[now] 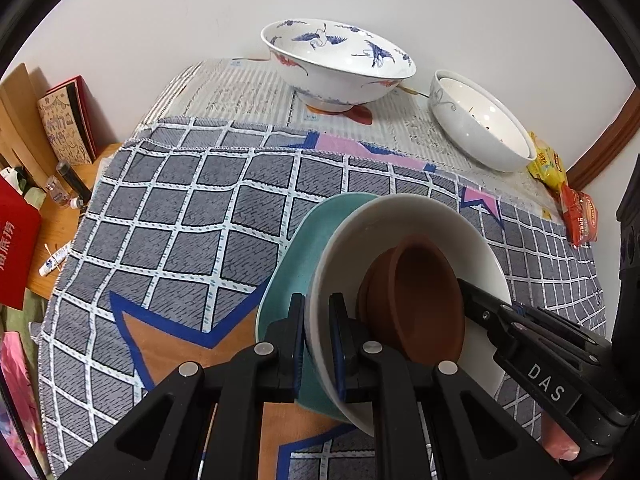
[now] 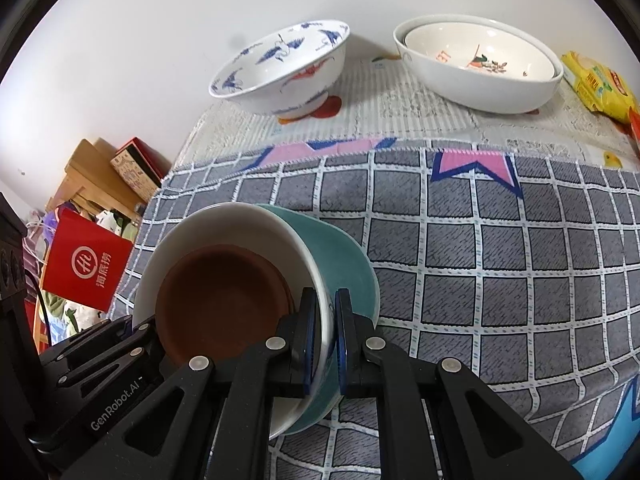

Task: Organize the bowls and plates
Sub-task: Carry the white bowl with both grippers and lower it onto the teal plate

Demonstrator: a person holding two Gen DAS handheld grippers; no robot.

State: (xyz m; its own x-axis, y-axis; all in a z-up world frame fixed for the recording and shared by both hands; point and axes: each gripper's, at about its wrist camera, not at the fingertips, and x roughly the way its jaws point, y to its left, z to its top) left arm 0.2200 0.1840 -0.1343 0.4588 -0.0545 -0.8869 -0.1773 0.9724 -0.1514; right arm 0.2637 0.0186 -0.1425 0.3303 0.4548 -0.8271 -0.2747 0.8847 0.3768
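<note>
Two grippers pinch one nested stack. From your left wrist, the left gripper [image 1: 318, 340] is clamped on the white bowl [image 1: 420, 216] rim; a brown dish [image 1: 416, 300] sits inside it, a teal plate [image 1: 296, 264] beneath, over the checked cloth [image 1: 180, 220]. "DAS" shows on the other gripper. A crane bowl [image 1: 338, 60] stands at the table's far edge.

From your right wrist, the right gripper [image 2: 323, 340] squeezes the white and teal rims together. "GenRobot.AI" marks the left tool; a red bag [image 2: 86, 266] carries an "Hi" logo.
</note>
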